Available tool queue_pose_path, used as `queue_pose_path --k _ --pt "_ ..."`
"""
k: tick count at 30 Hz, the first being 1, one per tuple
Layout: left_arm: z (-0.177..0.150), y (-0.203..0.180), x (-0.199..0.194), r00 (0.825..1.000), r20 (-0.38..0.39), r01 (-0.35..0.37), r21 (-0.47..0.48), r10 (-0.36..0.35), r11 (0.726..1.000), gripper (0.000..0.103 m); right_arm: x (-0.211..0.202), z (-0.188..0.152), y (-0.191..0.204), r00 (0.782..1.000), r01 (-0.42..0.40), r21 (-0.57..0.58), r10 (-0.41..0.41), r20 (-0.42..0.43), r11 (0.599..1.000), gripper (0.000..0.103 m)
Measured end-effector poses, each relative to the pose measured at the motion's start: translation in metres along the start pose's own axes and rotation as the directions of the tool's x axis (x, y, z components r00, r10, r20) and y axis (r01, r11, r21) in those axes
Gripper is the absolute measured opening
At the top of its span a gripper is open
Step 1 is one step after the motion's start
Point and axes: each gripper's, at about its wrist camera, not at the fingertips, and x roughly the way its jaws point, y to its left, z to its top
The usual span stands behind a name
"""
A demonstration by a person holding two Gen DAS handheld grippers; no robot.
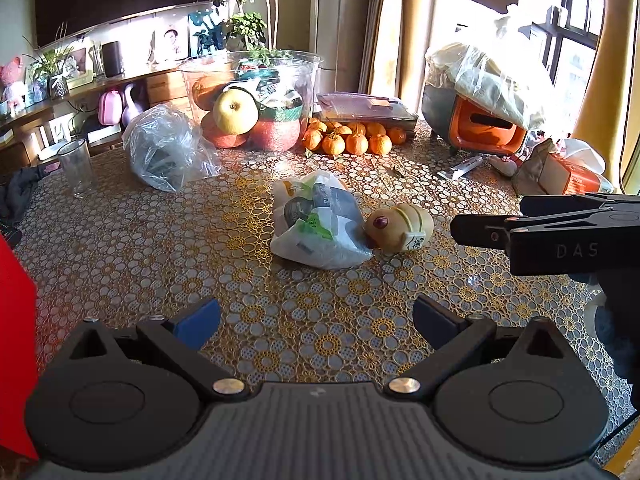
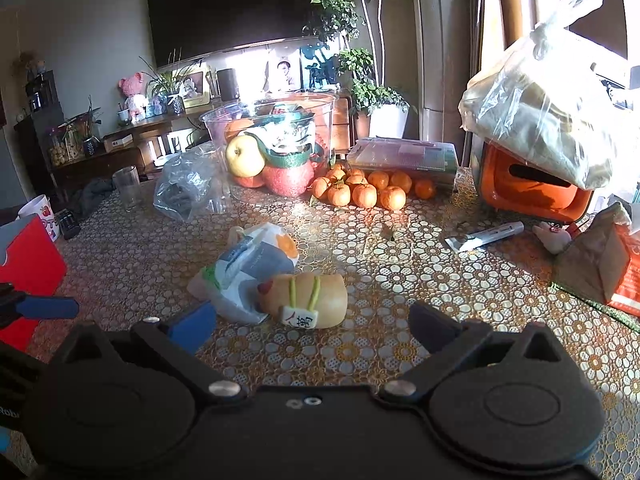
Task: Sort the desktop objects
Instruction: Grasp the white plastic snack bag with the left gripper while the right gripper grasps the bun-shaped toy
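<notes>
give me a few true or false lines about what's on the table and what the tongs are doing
1. Both tongs are open and hold nothing. True: the left tongs and right tongs are spread over bare tablecloth.
2. The tan toy lies against the small printed bag. True.
3. The tangerines are inside the clear bowl. False: they lie on the table beside it, in front of a flat box.
4. The drinking glass lies on its side. False: it stands upright.
5. The bowl is empty. False: it holds fruit, including a yellow apple.
</notes>
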Motion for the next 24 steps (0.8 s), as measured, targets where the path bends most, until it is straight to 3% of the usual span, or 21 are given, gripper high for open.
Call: queue_pose_path --k 13,24 --pt "0.008 -0.013 0.055 0.999 0.045 -0.007 0.129 0.001 0.992 0.103 0.047 0.003 -0.001 0.998 -0.022 0.013 0.022 -0.053 1.000 0.103" --pt "0.015 -0.008 0.099 0.999 0.043 -0.031 0.111 0.026 0.993 0.103 0.080 0.005 0.001 0.997 -0.017 0.004 0.017 -0.080 1.000 0.103"
